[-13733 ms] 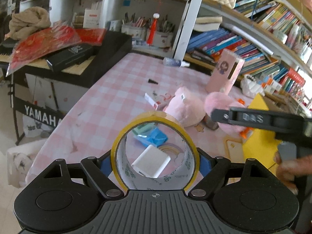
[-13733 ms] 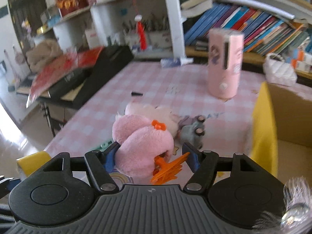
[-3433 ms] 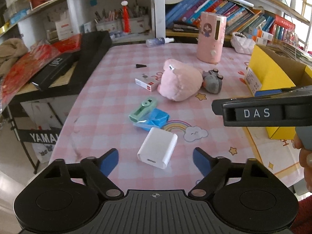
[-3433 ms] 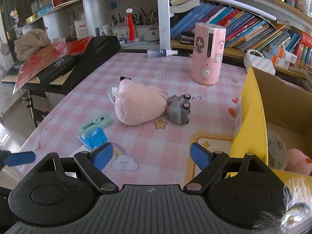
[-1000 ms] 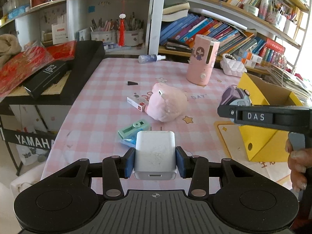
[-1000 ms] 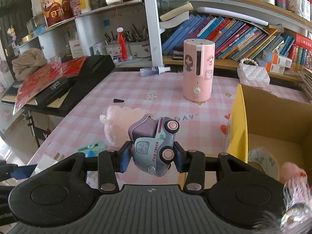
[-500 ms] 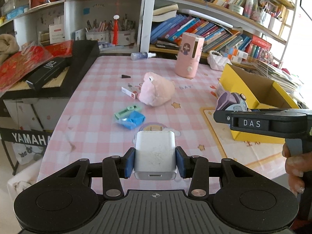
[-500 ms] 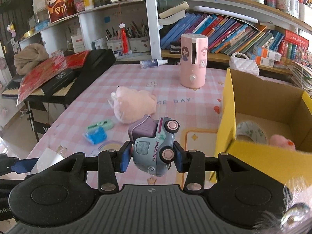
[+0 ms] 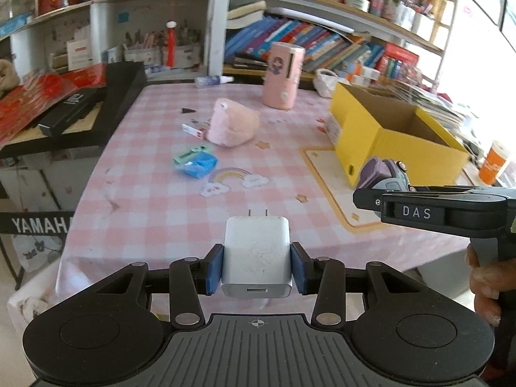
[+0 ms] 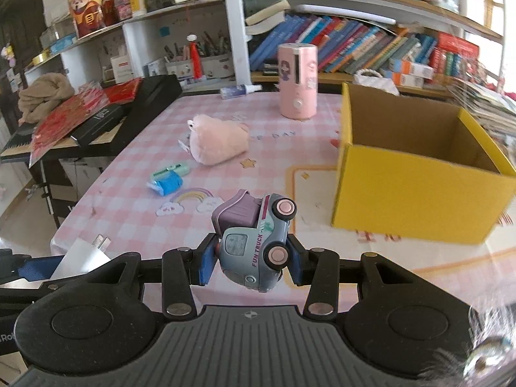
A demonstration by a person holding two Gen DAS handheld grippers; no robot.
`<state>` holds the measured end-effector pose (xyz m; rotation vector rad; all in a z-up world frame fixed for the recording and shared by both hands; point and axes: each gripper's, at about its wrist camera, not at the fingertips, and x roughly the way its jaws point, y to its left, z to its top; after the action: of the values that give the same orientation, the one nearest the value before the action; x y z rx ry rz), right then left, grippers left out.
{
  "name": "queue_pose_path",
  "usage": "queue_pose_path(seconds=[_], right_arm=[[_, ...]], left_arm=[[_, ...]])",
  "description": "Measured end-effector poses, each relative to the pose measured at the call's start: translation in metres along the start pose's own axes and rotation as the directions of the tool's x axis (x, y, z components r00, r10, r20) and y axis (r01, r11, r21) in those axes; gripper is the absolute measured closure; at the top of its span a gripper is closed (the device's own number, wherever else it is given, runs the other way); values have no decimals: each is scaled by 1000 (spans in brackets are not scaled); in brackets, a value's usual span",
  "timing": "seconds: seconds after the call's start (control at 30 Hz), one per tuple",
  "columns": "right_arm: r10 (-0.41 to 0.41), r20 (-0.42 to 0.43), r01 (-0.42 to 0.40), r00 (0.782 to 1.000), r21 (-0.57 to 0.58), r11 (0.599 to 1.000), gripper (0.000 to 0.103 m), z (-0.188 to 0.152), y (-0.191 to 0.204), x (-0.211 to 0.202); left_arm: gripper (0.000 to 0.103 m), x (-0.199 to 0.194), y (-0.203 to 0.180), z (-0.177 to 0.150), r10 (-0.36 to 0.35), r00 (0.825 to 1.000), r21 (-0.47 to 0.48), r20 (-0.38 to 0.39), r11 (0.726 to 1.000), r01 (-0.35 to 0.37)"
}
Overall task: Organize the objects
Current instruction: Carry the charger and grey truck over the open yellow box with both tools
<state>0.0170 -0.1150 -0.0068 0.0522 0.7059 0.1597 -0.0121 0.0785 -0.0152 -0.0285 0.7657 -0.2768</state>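
Note:
My left gripper (image 9: 256, 269) is shut on a white charger plug (image 9: 256, 254), prongs pointing away, held above the table's near edge. My right gripper (image 10: 250, 259) is shut on a grey and purple toy truck (image 10: 254, 242) tipped on its side. The toy truck (image 9: 383, 174) and the right gripper's arm show at the right of the left wrist view. The charger (image 10: 80, 259) shows at the lower left of the right wrist view. An open yellow cardboard box (image 10: 416, 174) stands on the table to the right, its inside mostly hidden from here.
On the pink checked tablecloth (image 9: 161, 200) lie a pink plush (image 9: 232, 125), a green tape dispenser (image 9: 192, 154), a blue packet (image 9: 198, 166) and a small white-red box (image 9: 193, 130). A pink canister (image 9: 282, 75) stands at the back. A black keyboard (image 9: 90, 106) and bookshelves border the table.
Both grippers have drawn back from the table with their loads, so the table and the yellow box look farther off. The box's inside has dropped out of sight.

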Motion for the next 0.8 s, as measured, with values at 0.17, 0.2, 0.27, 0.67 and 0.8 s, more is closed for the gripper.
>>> queue_pose_path(seconds=[0.17,0.2,0.27,0.67,0.8], right_arm=[[-31,-9,31,999,38,999,62,-20,-6,-16],[-40,-10,40,999,48,998,62,-24,-8,-20],[-58,-9,59,998,68,996,62,-31,-13,-27],[-200,-26,200,979,224,954,62,-62,-54,-65],[-226,-35,228,973,241,943,62,-68,-62,-71]], left_arm=[[62,-4,-13,-9,-36,999,45,-16,998,36],[62,-5,-15,-11,-45,999,54,-19,997,46],[62,-5,-22,-14,-65,998,74,-26,995,67],[62,0,-66,-18,-184,981,205,-63,960,193],[62,2,-76,-15,-207,976,225,-67,950,217]])
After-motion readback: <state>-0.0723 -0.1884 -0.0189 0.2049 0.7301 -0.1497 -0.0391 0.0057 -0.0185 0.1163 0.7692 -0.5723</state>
